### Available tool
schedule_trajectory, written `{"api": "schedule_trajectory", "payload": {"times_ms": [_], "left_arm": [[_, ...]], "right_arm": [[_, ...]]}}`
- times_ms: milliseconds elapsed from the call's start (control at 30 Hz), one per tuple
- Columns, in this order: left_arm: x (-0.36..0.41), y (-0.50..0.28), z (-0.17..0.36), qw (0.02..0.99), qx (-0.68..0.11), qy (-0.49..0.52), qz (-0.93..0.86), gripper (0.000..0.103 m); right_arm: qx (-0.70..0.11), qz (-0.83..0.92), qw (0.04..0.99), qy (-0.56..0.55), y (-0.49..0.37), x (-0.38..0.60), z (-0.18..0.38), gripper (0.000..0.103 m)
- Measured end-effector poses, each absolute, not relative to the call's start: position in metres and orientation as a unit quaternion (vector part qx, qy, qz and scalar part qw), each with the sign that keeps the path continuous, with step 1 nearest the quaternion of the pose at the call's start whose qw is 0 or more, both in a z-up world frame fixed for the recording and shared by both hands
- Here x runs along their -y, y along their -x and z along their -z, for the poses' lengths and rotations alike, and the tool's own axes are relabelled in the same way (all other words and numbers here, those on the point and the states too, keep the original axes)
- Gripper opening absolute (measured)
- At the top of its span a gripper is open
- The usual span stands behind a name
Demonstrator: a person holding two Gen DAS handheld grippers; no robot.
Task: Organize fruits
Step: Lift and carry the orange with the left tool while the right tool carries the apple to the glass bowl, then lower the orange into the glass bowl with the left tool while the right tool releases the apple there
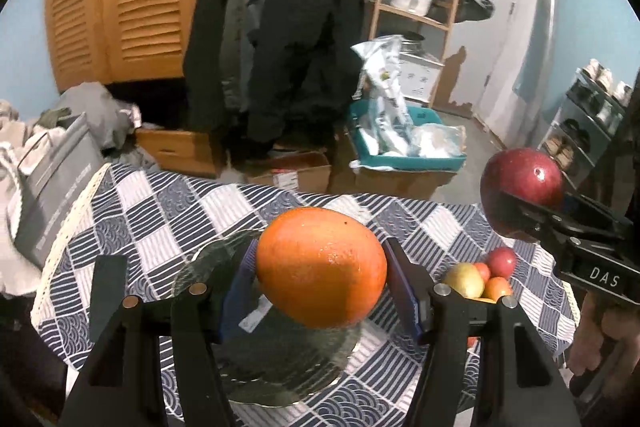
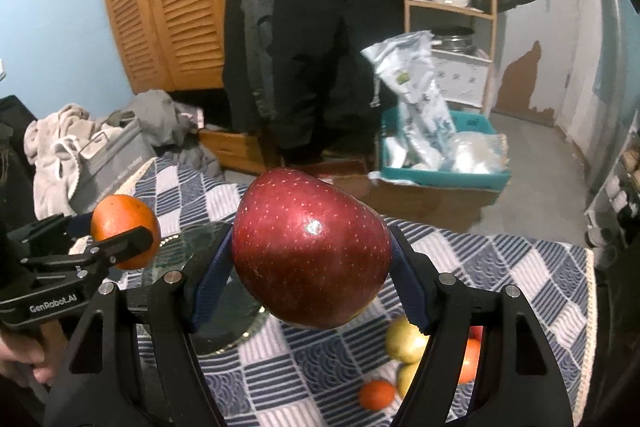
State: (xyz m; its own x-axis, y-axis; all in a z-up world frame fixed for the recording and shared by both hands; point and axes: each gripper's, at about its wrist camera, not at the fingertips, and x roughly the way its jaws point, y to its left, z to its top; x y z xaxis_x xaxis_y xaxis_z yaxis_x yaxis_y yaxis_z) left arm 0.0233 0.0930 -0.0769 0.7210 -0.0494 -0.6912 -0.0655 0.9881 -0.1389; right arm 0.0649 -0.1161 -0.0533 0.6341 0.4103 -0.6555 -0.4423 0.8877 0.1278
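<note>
above the bench (image 1: 132, 195), over the glass plate (image 1: 280, 379) that sits near its middle, the left claw (image 1: 320, 275) is clamped on a big orange (image 1: 320, 267). the orange is up in the air, squeezed between the two blue pads. the right claw (image 2: 312, 259) is clamped on a dark red apple (image 2: 312, 251), up in the air too, just past the plate's right side. a pile of small fruits (image 2: 412, 347), yellow, red and orange, lies on the checked cloth (image 2: 304, 379) near the bench's right edge. coats (image 2: 304, 27) hang behind the bench.
</note>
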Motion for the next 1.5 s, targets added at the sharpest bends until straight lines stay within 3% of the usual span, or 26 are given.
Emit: {"api": "schedule_trajectory", "payload": {"times_ms": [900,1500], "left_arm": [[-0.181,-0.039,0.204,0.849,-0.508,0.120,-0.083,0.064],[-0.189,-0.042,0.245,0.806,-0.567,0.146,-0.090,0.065]], "right_arm": [[-0.492,-0.295,0.814,0.095,-0.102,-0.013,0.177,0.074],[-0.545,-0.312,0.768,0.127,-0.095,-0.032,0.226,0.074]]}}
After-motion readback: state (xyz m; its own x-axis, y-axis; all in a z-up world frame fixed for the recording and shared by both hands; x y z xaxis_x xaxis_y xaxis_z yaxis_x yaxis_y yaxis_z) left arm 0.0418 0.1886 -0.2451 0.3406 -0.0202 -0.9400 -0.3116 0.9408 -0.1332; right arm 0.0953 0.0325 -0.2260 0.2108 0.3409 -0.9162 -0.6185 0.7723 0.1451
